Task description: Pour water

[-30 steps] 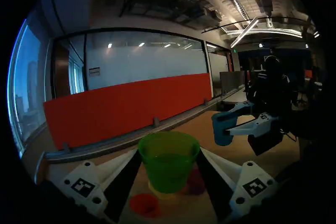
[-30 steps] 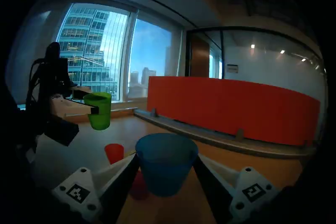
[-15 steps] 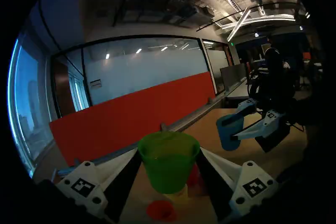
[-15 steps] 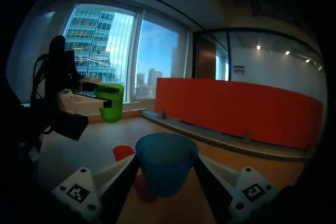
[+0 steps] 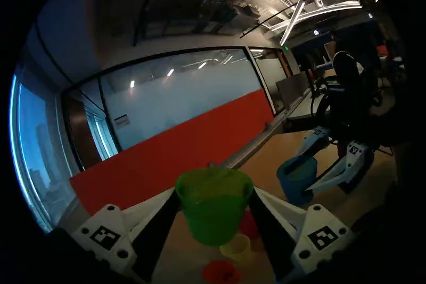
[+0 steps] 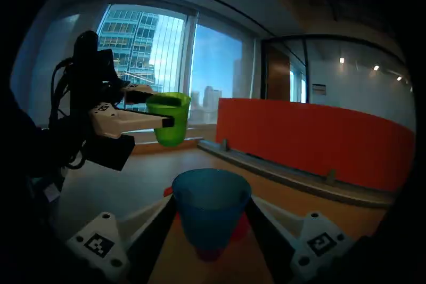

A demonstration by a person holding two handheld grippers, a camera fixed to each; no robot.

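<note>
Gripping green cup (image 5: 214,209), yellow cup (image 5: 237,246) below

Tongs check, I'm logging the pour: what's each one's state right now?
Left tongs: closed, holding the green cup.
Right tongs: closed, holding the blue cup.

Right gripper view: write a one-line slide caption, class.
Right gripper grips a blue plastic cup while the left gripper holds a green plastic cup raised above the wooden table.
</note>
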